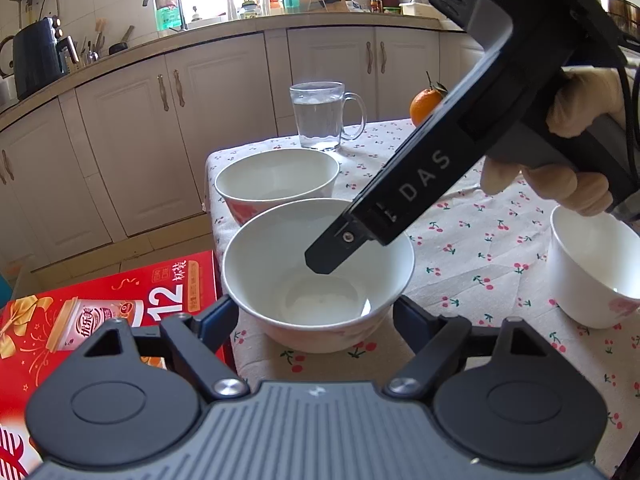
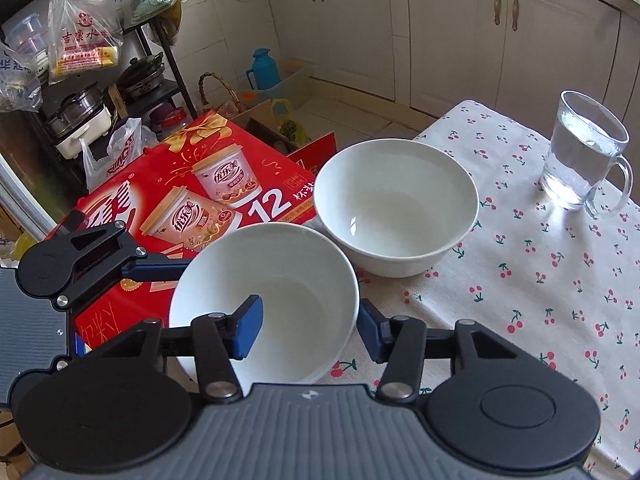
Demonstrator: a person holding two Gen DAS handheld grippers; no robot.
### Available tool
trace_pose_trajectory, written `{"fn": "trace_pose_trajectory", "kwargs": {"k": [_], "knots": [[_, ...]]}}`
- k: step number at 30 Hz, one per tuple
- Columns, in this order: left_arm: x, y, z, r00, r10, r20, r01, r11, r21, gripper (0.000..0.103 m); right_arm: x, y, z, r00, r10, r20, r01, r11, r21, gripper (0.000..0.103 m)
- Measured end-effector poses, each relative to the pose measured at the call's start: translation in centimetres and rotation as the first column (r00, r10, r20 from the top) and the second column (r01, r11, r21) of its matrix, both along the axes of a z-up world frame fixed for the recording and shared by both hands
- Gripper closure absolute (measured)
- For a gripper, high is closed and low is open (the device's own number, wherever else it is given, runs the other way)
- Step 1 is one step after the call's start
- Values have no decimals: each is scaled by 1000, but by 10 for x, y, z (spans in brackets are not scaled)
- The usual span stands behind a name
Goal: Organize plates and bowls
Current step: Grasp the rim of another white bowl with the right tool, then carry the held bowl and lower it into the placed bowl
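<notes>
A white bowl (image 1: pixel 320 276) stands on the cherry-print tablecloth (image 1: pixel 460 240) near its left edge. My left gripper (image 1: pixel 314 314) is open, its fingers on either side of this bowl's base. My right gripper (image 2: pixel 310 330) is open and straddles the same bowl's (image 2: pixel 276 300) right rim, one finger (image 2: pixel 248 330) inside and one outside. It also shows in the left wrist view, its tip (image 1: pixel 332 254) dipping into the bowl. A second white bowl (image 1: pixel 278 182) (image 2: pixel 396 206) stands just behind. A third white bowl (image 1: pixel 592 268) stands at the right.
A glass mug of water (image 1: pixel 324 116) (image 2: pixel 584 152) and an orange (image 1: pixel 426 106) stand at the table's far side. A red gift box (image 1: pixel 100 320) (image 2: pixel 188 200) lies beside the table's left edge. Kitchen cabinets (image 1: pixel 240 92) stand behind.
</notes>
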State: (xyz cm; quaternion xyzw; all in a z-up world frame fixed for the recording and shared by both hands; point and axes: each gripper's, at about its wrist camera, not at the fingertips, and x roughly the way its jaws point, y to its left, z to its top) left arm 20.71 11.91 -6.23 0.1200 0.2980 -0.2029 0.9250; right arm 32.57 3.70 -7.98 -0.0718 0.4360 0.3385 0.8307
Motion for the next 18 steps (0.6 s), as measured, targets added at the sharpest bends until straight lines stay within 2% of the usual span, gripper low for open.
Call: {"fn": "trace_pose_trajectory", "kwargs": {"k": [9,18], "knots": [[-1,0,4,1000,-3,-18,3,1000,-13,19,-6,-2,3,1000,-3,3,3,1000,-4,46],[-23,-15,22,999,-38,2,38,999,6,19,-30,-20,19,1000,-15,26,15,1000,19,46]]}}
